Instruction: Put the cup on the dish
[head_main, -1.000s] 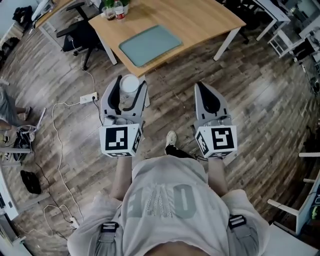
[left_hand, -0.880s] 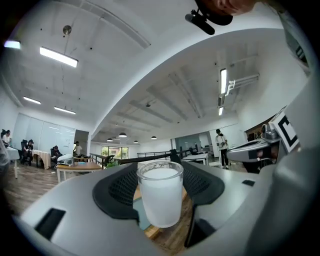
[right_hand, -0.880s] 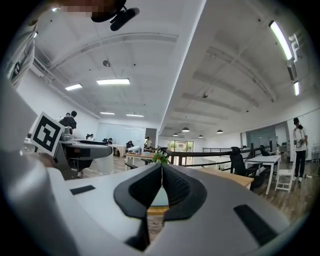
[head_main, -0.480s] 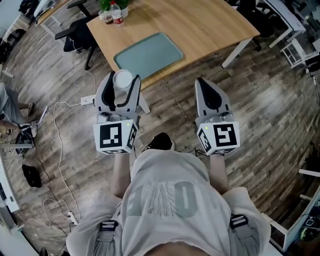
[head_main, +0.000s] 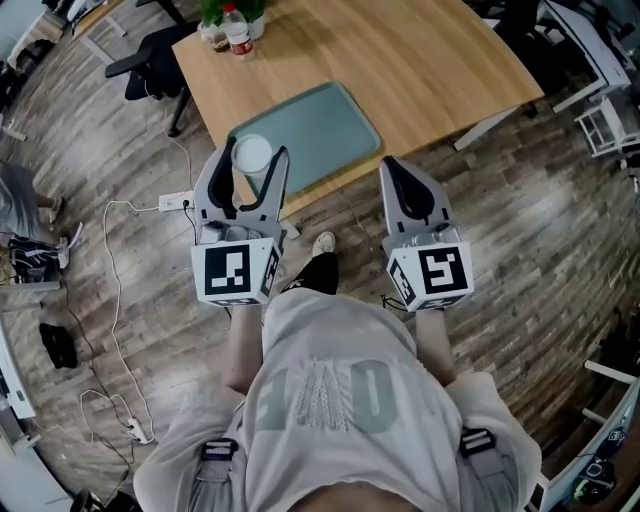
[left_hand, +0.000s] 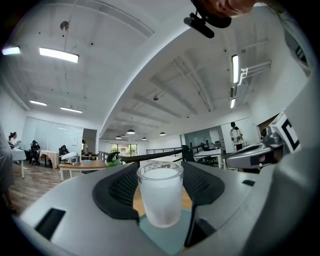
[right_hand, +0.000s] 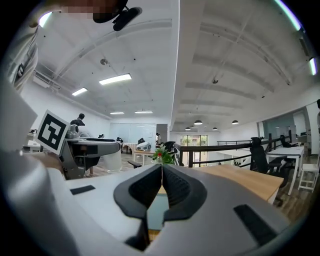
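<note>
An open office with a grey wood-plank floor. A light wooden table (head_main: 430, 60) stands ahead of the person, with a flat teal dish (head_main: 320, 130) near its front edge and bottles (head_main: 237, 25) at the far corner.

Head view: the left gripper (head_main: 253, 160) is held out level, its jaws clamped on a frosted white cup (head_main: 252, 155). The cup is upright in the air and appears over the dish's near left corner, probably kept level for a steady approach. The right gripper (head_main: 392, 168) hangs alongside, just short of the table edge, seemingly kept out of the way.

Left gripper view: the cup sits squarely between the dark pads (left_hand: 117, 189), mouth up, with the teal of the dish showing beneath it.

Right gripper view: the jaws are pressed together on nothing. The dish and a plant (right_hand: 160, 155) lie beyond.

By my reading, the cup is not yet set down.
</note>
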